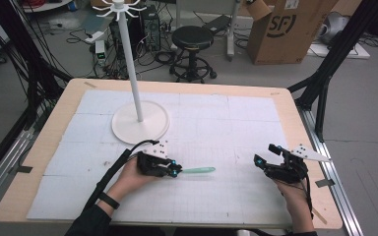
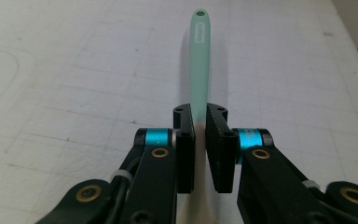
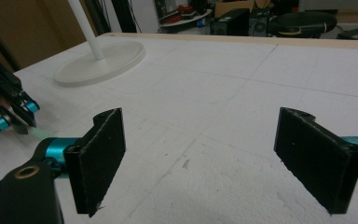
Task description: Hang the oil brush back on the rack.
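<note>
My left claw (image 2: 200, 140) is clenched on the green spatula (image 2: 200, 56) near one end, so it may pivot; right claw (image 3: 214, 163) stands released.

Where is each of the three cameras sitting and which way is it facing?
High view: above the person's side, looking forward and down on the table; both forearms enter from below, with the left gripper and right gripper.
Left gripper view: rides the left gripper, looking along its jaws, shut on the green spatula.
Right gripper view: rides the right gripper, jaws open, facing the white stand.
Shared: the high and right gripper views both show the stand and the left gripper.
</note>
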`<move>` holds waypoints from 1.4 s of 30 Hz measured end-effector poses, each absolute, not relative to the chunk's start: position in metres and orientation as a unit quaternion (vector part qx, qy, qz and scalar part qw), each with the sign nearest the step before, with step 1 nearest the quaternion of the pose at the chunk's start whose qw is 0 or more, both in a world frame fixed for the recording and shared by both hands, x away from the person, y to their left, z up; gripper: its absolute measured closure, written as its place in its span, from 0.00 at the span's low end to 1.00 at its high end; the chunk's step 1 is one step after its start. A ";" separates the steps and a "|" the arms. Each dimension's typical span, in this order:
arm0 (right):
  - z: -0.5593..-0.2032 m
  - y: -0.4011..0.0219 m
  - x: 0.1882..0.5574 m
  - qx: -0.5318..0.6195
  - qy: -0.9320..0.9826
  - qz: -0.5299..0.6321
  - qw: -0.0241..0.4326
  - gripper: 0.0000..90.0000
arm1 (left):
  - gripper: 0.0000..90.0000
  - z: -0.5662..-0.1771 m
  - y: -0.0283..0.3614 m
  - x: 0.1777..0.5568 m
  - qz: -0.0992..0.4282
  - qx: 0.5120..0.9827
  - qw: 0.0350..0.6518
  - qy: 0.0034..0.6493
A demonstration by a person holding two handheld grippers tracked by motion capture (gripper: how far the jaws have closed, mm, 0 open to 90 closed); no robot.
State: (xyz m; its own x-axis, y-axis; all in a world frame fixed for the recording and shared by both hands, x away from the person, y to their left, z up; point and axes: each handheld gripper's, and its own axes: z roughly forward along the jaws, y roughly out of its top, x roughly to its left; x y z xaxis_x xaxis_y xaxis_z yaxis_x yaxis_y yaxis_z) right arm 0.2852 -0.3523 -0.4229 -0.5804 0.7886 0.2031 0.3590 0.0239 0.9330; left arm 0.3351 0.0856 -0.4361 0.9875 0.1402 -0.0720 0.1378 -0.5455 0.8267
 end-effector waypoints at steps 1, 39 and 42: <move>-0.423 -0.352 0.285 0.416 0.689 0.561 0.191 0.17 | 0.92 -0.434 0.088 0.335 0.001 0.877 0.474 0.085; -0.424 -0.355 0.286 0.427 0.688 0.554 0.189 0.17 | 0.92 -0.252 0.288 0.313 0.175 0.759 0.555 0.294; -0.424 -0.356 0.286 0.427 0.689 0.555 0.190 0.17 | 0.92 -0.237 0.295 0.314 0.188 0.750 0.558 0.301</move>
